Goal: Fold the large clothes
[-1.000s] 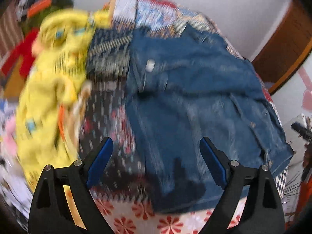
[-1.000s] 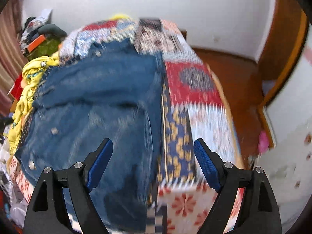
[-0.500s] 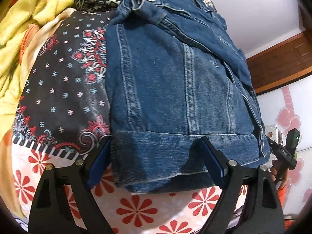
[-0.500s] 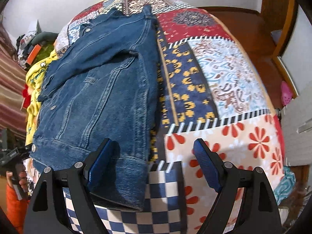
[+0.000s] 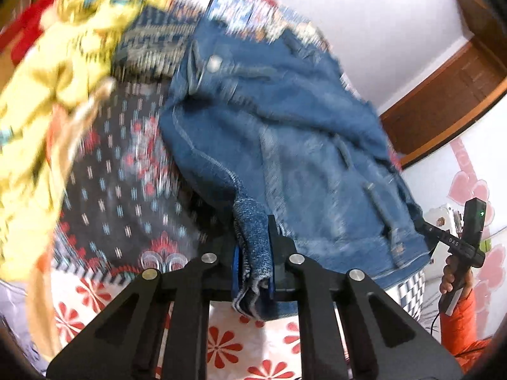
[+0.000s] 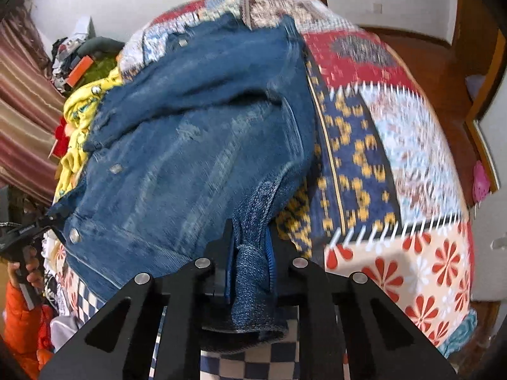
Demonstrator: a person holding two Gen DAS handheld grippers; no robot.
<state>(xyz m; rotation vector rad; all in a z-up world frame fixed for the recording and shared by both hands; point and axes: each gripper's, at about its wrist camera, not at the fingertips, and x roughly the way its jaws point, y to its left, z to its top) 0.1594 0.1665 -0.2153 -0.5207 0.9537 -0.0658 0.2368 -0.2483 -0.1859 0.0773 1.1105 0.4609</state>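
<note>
Pinching the hem of the denim jacket (image 5: pixel 285 133) at the near edge of the patchwork bed (image 5: pixel 104 196), the left gripper (image 5: pixel 252 262) closes on bunched denim, while the right gripper (image 6: pixel 250 269) clamps the jacket's other hem corner beside the bed's checked border (image 6: pixel 250 364).

Patchwork bedspread (image 6: pixel 396 145) carries denim jacket (image 6: pixel 206 133), yellow garment (image 5: pixel 47 95).
</note>
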